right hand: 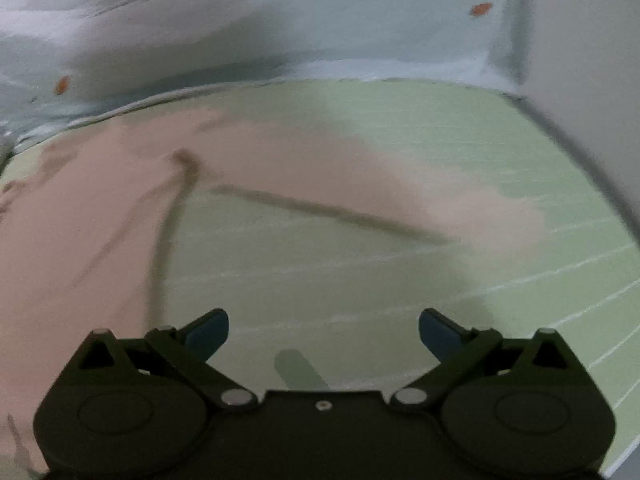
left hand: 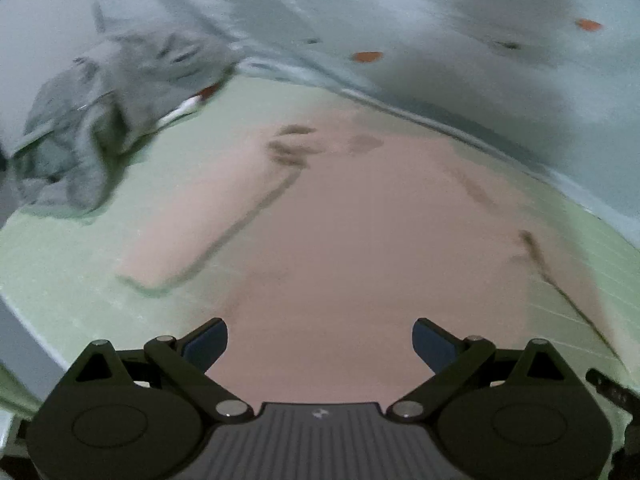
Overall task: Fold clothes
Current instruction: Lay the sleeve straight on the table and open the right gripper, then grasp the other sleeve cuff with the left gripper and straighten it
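A pink long-sleeved garment [left hand: 340,220] lies spread flat on the pale green surface [left hand: 72,256], one sleeve [left hand: 192,216] reaching toward the lower left. My left gripper [left hand: 320,340] hovers over the garment's body, open, nothing between its blue pads. In the right wrist view the same pink garment [right hand: 80,220] fills the left side, and its other sleeve [right hand: 360,172] runs out to the right. My right gripper [right hand: 324,332] is open over bare green surface [right hand: 360,280], beside the garment's edge and holding nothing. Both views are blurred.
A crumpled grey garment [left hand: 104,120] is heaped at the left. A pale blue-grey cloth [left hand: 440,40] with orange spots drapes along the back, also seen as the blue-grey cloth [right hand: 280,20]. The surface edge [left hand: 28,344] drops at lower left; a grey wall [right hand: 580,60] stands right.
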Demonstrator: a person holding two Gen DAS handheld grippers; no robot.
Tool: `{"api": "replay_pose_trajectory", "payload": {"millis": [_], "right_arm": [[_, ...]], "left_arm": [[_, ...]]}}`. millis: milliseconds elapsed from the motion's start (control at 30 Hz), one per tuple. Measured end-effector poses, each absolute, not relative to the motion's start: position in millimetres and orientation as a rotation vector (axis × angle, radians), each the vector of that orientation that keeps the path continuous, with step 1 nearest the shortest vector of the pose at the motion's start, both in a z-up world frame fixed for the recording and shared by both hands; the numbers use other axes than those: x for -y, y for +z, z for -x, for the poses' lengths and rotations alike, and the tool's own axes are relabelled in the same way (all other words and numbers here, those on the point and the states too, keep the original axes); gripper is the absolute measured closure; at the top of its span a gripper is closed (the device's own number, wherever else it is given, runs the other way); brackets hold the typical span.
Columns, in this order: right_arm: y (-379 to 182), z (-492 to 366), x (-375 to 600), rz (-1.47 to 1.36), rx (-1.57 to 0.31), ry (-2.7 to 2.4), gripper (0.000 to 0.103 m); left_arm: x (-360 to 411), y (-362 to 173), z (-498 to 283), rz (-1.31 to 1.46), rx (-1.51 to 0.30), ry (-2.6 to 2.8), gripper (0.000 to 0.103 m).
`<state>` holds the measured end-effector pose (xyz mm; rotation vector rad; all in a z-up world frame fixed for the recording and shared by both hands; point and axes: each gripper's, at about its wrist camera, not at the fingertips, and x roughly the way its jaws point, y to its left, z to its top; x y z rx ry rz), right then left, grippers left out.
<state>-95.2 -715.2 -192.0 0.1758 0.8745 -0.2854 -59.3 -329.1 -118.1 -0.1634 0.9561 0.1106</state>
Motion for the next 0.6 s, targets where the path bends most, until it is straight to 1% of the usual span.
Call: {"api": "replay_pose_trajectory", "payload": {"millis": [100, 267, 433, 567, 600], "right_arm": [[-191.9, 98.8, 671.0, -0.147, -0.883, -0.243, 0.000], [-195.3, 100.8, 612.4, -0.146, -0.898, -0.232, 0.000], [-202.0, 104.0, 568.4, -0.158, -0.917, -0.294, 0.000], [-206.0, 105.8, 547.5, -0.159, -0.940, -0.350, 0.000], [-206.9, 105.5, 544.9, -0.159, -0.947, -0.362, 0.000]], "left_arm": [[278.2, -123.1, 50.4, 0.223, -0.978, 0.159, 0.005], [201.4, -146.2, 28.3, 0.360, -1.043, 0.194, 0.005], [164.6, -170.4, -0.8, 0.324, -1.107, 0.181, 0.007], [157.7, -190.8, -21.7, 0.256, -1.148, 0.136, 0.014], [157.8, -196.1, -26.4, 0.235, -1.158, 0.122, 0.018]]}}
